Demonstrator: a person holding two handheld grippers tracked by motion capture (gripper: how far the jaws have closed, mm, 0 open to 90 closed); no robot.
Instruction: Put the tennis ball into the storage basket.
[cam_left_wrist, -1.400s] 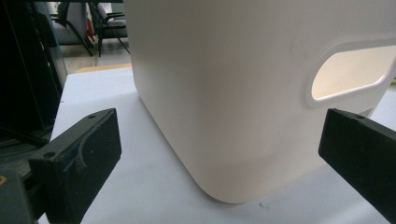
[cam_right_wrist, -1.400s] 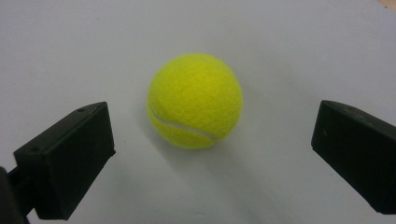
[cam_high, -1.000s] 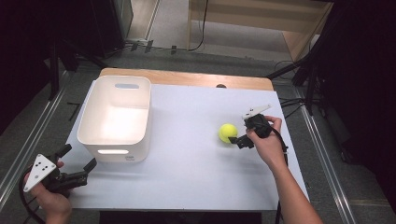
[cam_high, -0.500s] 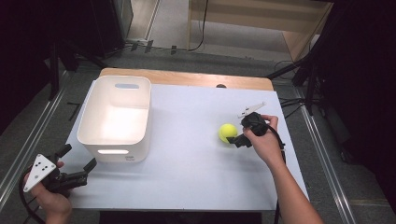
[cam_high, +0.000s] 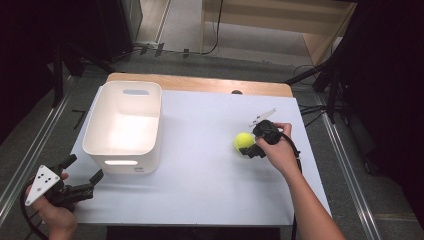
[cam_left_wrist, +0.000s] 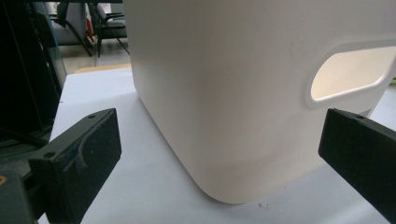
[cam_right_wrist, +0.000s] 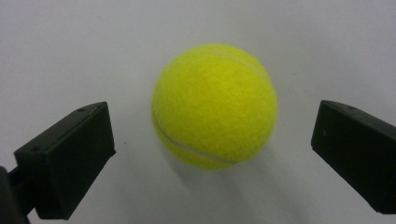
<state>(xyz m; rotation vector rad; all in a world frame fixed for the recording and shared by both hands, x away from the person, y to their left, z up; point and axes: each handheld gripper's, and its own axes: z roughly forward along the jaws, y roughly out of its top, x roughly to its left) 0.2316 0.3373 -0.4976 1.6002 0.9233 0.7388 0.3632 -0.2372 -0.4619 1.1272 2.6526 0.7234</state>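
Left gripper (cam_high: 82, 176) at the table's (cam_high: 200, 185) near-left corner, jaws spread wide, nothing between them. Its own view catches the white bin's (cam_left_wrist: 233, 93) corner and handle slot close ahead; bin interior seen from the high view. Tennis ball (cam_high: 244, 141) on the table right of centre. Right gripper (cam_high: 248, 149) just beside it, jaws wide; right gripper view shows the tennis ball (cam_right_wrist: 214, 106) between them, untouched.

The right tool (cam_high: 251, 148) is pointing leftward with its jaws spread wide, the forearm stretching in from below. The left tool (cam_high: 82, 176) is hanging off the surface's (cam_high: 200, 185) near-left corner, jaws gaping apart.
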